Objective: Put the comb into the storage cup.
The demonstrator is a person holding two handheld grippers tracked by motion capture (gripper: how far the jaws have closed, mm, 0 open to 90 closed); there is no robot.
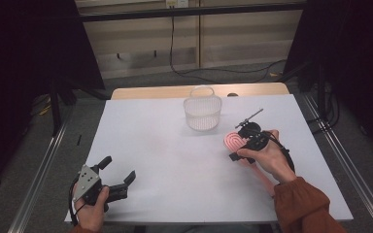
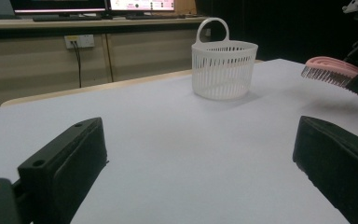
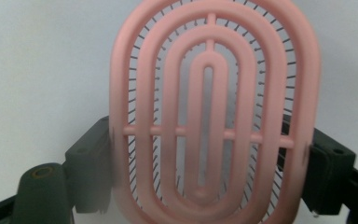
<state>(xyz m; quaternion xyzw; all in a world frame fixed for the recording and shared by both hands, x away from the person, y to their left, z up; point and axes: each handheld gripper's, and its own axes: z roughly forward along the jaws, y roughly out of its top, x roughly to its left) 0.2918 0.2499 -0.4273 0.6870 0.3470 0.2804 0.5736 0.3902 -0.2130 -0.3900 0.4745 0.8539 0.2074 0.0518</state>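
A pink vented hairbrush (image 1: 232, 141) hangs just above the white table sheet (image 1: 175, 160) at the right, its handle running back under the person's right hand. My right gripper (image 1: 239, 144) is shut on the brush head (image 3: 214, 116), one black pad pressed on each long side of it, bristles facing down (image 2: 328, 70). A white slatted basket (image 1: 202, 112) with a loop handle stands upright behind the brush, towards the table's far middle (image 2: 223, 70). At the near left edge my left gripper (image 1: 118, 170) rests low over the sheet, open (image 2: 200, 126), with nothing between its jaws.
The sheet ends on a wooden table edge (image 1: 175, 91) at the far side. Metal rails (image 1: 43, 165) flank the table on both sides. Cables (image 1: 223, 73) lie on the floor behind, and a desk with monitors (image 2: 93, 7) stands beyond.
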